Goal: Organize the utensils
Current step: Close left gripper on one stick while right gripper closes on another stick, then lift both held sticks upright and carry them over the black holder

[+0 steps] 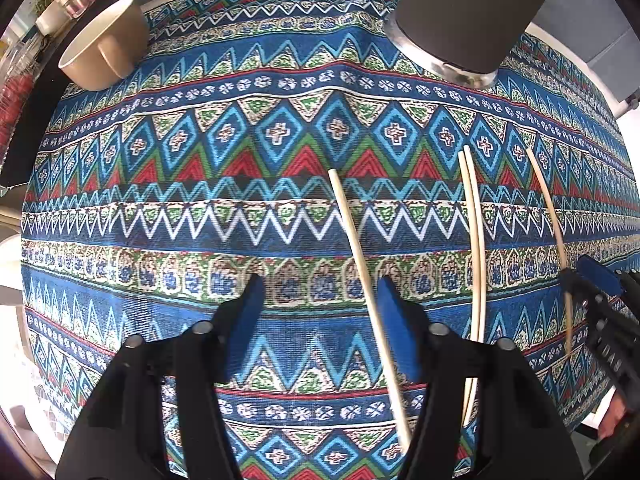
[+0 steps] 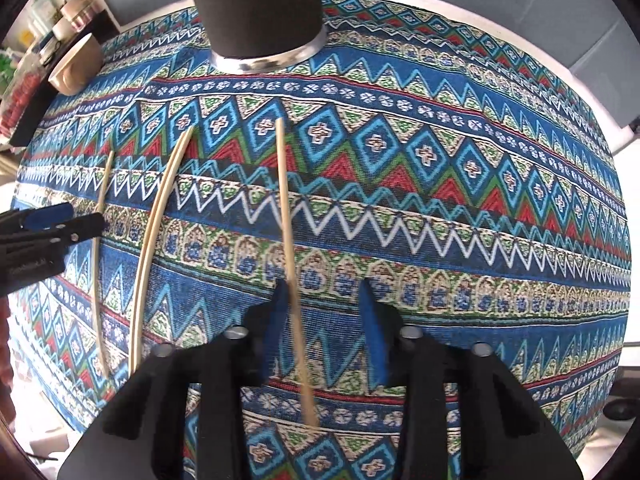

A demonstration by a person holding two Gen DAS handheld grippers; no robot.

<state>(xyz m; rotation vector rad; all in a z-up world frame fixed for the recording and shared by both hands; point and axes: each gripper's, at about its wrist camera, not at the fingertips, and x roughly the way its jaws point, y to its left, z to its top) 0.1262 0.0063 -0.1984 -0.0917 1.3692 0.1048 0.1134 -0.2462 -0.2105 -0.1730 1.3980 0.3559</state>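
Observation:
Four pale wooden chopsticks lie on the patterned cloth (image 1: 180,208). In the left wrist view one chopstick (image 1: 356,248) runs between the jaws of my left gripper (image 1: 322,312), close to the right blue pad (image 1: 398,328). The jaws stand apart around it, open. In the right wrist view another chopstick (image 2: 289,232) lies between the jaws of my right gripper (image 2: 324,320), against the left pad (image 2: 276,328), with a wide gap to the other pad, so it is open. A pair of chopsticks (image 1: 476,260) (image 2: 156,240) lies between the two grippers. A black cylindrical holder (image 1: 472,12) (image 2: 256,8) with a metal base stands at the far edge.
A beige mug (image 1: 104,44) (image 2: 74,66) lies tipped at the far left corner of the cloth. Jars and clutter stand beyond it. My right gripper (image 1: 588,276) shows at the left view's right edge; my left gripper (image 2: 80,220) shows at the right view's left edge.

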